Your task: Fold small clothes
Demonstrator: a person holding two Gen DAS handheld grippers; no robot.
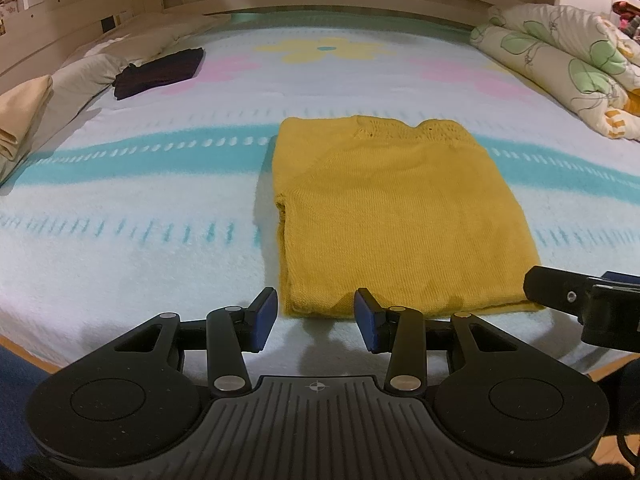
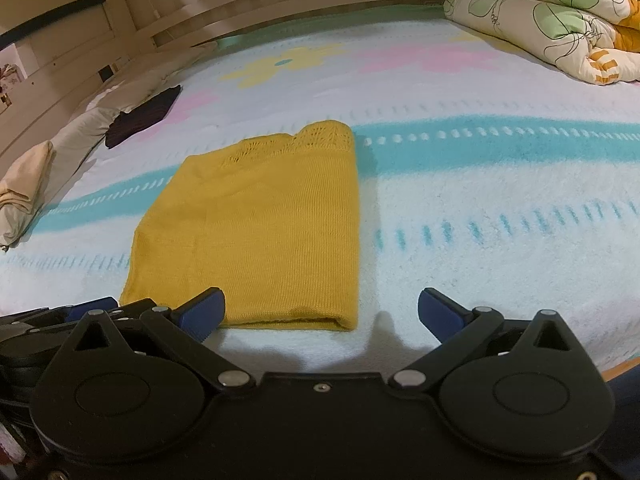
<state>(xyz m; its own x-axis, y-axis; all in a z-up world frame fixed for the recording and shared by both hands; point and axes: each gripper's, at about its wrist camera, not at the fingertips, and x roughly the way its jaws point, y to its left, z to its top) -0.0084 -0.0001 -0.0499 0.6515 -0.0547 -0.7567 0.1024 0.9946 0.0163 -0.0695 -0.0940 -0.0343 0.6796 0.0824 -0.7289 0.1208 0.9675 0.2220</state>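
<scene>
Nearest the lens, low centre of the left wrist view: left gripper point(image 1: 316, 314), blue pads parted with nothing between them, poised just off the near hem of the yellow knitted top point(image 1: 396, 208). Low centre of the right wrist view: right gripper point(image 2: 320, 312), spread wider, also empty, its left pad overlapping the hem in the picture; contact not clear.

Yellow knitted top lying flat mid-frame on the pastel blanket point(image 1: 140, 240), already doubled into a long panel, lace neckline at the far end, folded edge toward the right of the right wrist view.

Likely trouble, as judgement only:
- Pinching just the top layer at the hem, so that the lower layers stay behind and the fold opens.
- Catching the fluffy blanket together with the knit, dragging the bedding up.
- Uneven lift between the two sides, skewing the panel; loose knit stretches and sags easily.
- Grippers sitting close together at the left corner, so a possible bump between them.

Farther off: dark folded garment point(image 1: 160, 72) upper left, floral duvet point(image 1: 560, 64) upper right.

No brand, label or readable writing anywhere; only a small crosshair mark on the left gripper's body.
</scene>
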